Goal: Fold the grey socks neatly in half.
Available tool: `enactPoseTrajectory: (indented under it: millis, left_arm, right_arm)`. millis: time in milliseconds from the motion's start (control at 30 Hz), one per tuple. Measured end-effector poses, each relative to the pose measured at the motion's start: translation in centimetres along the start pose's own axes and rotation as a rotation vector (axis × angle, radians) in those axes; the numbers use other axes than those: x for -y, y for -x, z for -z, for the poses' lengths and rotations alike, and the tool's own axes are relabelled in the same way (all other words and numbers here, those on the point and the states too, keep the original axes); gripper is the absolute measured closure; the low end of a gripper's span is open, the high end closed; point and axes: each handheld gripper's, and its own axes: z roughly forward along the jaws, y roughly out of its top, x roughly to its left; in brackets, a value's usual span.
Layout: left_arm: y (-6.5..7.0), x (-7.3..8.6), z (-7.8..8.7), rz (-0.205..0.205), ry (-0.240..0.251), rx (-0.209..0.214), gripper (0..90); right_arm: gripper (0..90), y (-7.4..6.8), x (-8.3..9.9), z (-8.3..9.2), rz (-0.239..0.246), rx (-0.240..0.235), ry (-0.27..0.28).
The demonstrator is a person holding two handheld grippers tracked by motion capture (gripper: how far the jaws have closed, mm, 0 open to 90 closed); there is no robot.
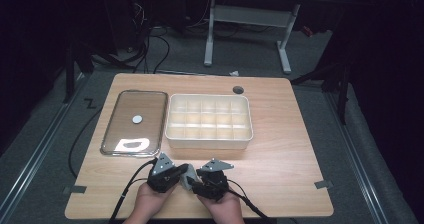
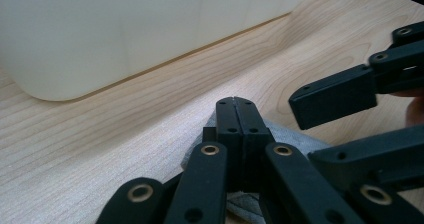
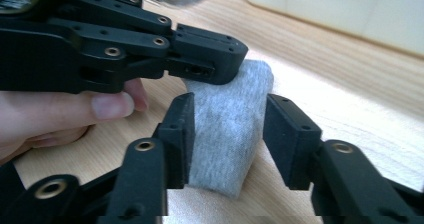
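Note:
A folded grey cloth [image 3: 225, 144] hangs near the table's front edge, just in front of the cream tray. My left gripper [image 3: 210, 59] comes in from the left and is shut on the cloth's top end; in its own view the jaws [image 2: 235, 101] press together above the cloth [image 2: 295, 138]. My right gripper [image 3: 230, 109] stands open, one jaw on each side of the cloth with gaps between pads and fabric. In the high view both grippers, left [image 1: 183, 174] and right [image 1: 196, 182], meet over the cloth [image 1: 188, 178]. The right gripper [image 2: 312, 131] also shows open in the left gripper view.
A cream tray [image 1: 209, 141] with several empty compartments sits mid-table just beyond the grippers. Left of it lies a clear lid [image 1: 150, 104] with a white disc [image 1: 137, 118] on it. A cable hole [image 1: 238, 89] is at the far edge. Bare wood lies to the right.

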Motion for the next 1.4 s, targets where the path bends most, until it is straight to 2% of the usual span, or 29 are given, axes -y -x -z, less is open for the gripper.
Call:
enactPoseTrajectory:
  millis: [200, 567, 733, 967, 1400]
  left_arm:
    - [-0.1, 0.0, 0.1, 0.001, -0.002, 0.002, 90.0]
    - [-0.4, -0.1, 0.3, 0.019, 0.006, 0.000, 88.5]
    - [-1.1, -0.1, 0.7, 0.043, 0.012, -0.023, 83.4]
    - [-1.3, -0.1, 1.3, 0.047, 0.012, -0.036, 81.3]
    - [-2.3, 0.2, 2.4, 0.062, 0.007, -0.075, 81.3]
  right_arm:
    - [47.4, 0.2, -0.1, -0.7, -0.042, -0.002, -0.029]
    - [47.3, 0.4, -0.2, -1.4, -0.090, -0.040, -0.065]
    - [47.2, 0.3, -0.2, -1.5, -0.089, -0.046, -0.066]
    - [47.5, 0.3, -0.1, -1.6, -0.088, -0.058, -0.071]
    - [50.3, -0.1, -0.1, -1.7, -0.067, -0.073, -0.083]
